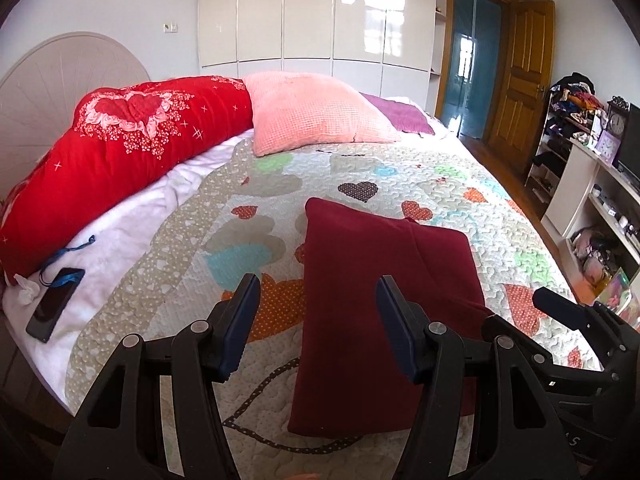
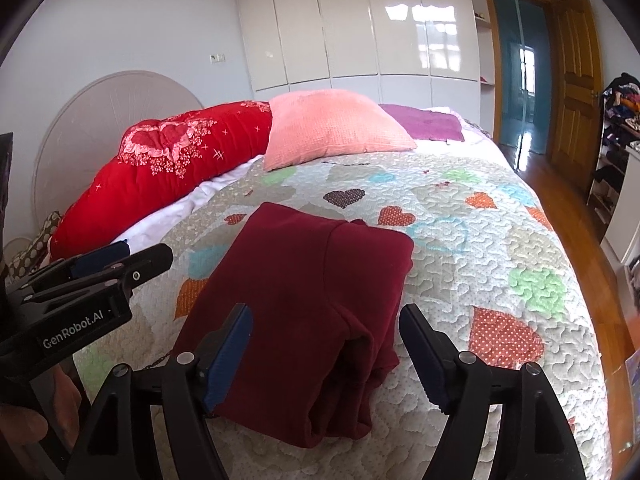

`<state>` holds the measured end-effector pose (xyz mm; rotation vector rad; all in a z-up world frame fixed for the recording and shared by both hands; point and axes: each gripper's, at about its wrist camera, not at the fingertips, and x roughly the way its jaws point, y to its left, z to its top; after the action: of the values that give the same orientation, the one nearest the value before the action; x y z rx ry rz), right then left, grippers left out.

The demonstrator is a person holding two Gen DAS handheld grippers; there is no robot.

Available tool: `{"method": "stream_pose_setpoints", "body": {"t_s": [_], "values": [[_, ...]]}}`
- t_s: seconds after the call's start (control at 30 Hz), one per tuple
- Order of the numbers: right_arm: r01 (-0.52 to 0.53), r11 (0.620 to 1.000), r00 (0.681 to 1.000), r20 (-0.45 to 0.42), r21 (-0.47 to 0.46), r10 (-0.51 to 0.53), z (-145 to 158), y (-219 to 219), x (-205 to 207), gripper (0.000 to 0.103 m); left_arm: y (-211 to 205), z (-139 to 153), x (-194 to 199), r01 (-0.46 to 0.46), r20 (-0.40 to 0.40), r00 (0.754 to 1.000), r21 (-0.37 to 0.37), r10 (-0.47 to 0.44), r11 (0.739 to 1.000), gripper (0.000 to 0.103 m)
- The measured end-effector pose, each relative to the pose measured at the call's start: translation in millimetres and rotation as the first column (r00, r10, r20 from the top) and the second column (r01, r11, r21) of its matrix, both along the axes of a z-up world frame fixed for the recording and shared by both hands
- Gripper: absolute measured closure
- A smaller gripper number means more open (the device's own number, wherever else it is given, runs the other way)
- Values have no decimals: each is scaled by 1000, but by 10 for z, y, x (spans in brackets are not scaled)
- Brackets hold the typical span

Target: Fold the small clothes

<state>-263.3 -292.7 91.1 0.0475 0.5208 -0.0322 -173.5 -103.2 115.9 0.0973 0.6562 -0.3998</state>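
A dark red garment (image 1: 360, 292) lies folded into a rectangle on the heart-patterned quilt (image 1: 460, 184); it also shows in the right wrist view (image 2: 304, 296), with thick folded layers at its near right corner. My left gripper (image 1: 316, 284) is open and empty, raised above the garment's near left edge. My right gripper (image 2: 326, 316) is open and empty, raised above the garment's near end. The right gripper also shows at the right of the left wrist view (image 1: 560, 304), and the left gripper at the left of the right wrist view (image 2: 132, 256).
A red quilt roll (image 1: 120, 152), a pink pillow (image 1: 316, 112) and a purple cloth (image 1: 400, 116) lie at the bed's head. A phone (image 1: 54, 304) lies on the white sheet at left. Shelves and a desk (image 1: 592, 184) stand right, across a wooden floor (image 2: 580, 208).
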Motion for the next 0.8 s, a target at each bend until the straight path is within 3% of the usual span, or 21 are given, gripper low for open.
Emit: {"method": "stream_pose_setpoints", "body": {"t_s": [0.8], "values": [[-13,1000,1000,-14,-5,13,-35,65,51,29,-19,-65,-3,-3,0,1000,24,3,1000,43]]}}
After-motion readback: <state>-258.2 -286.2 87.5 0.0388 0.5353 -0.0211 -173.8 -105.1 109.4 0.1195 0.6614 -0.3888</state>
